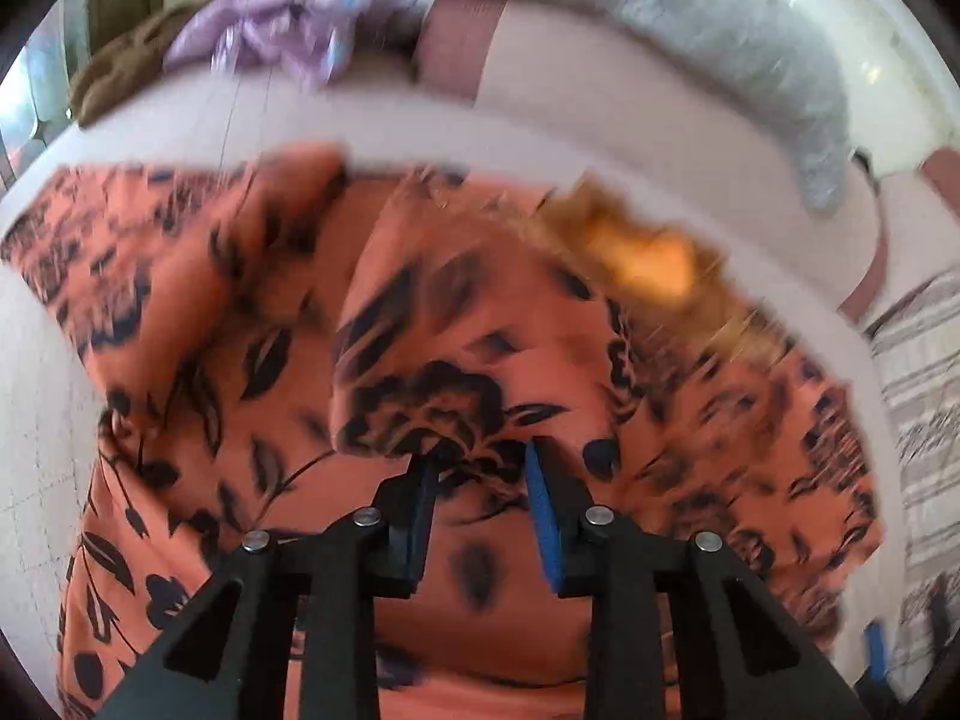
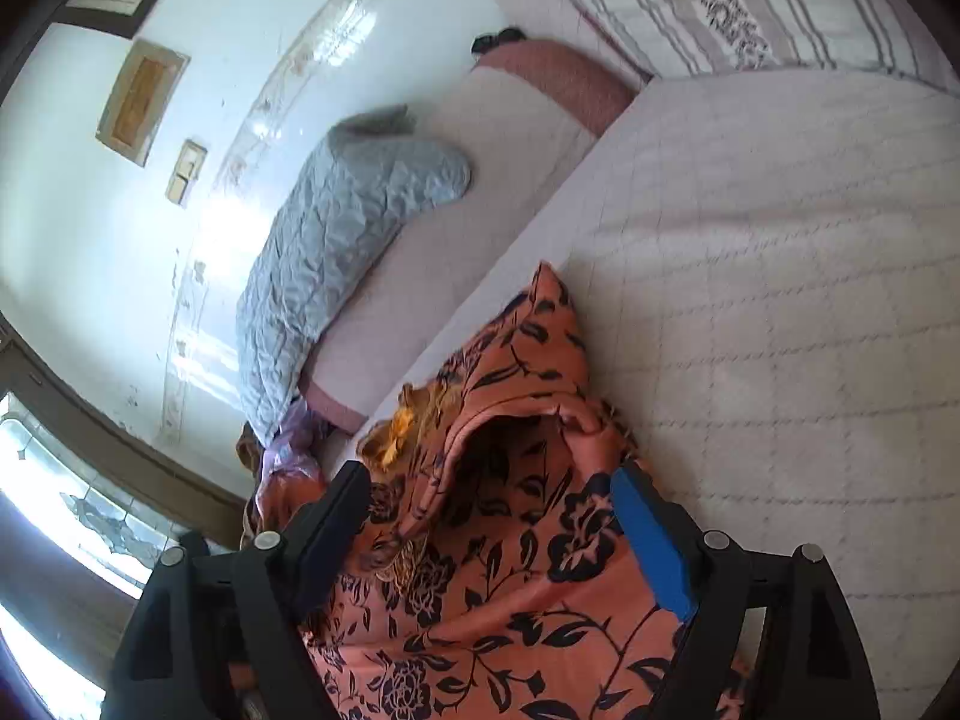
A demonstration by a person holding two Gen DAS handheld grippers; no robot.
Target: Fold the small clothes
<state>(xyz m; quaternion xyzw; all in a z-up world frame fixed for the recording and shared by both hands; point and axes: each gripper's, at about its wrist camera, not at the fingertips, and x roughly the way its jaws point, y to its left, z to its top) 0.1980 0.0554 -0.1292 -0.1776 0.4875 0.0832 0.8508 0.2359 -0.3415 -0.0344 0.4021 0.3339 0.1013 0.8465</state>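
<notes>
Hovering over the orange flowered garment spread on the bed, the left hand-held gripper stands apart, cloth between unpressed pads, likely seeking a fold edge. The right hand-held gripper gapes wide at the hem. A grey quilt lies at eleven o'clock.

Both wrist views close over one orange floral garment — left steeper.

The quilted mattress lies bare and open to the right of the orange floral garment, giving wide free passage there. On the far side, a grey quilted blanket, a lilac cloth and a brown one crowd the edge by the wall, closing that way.
</notes>
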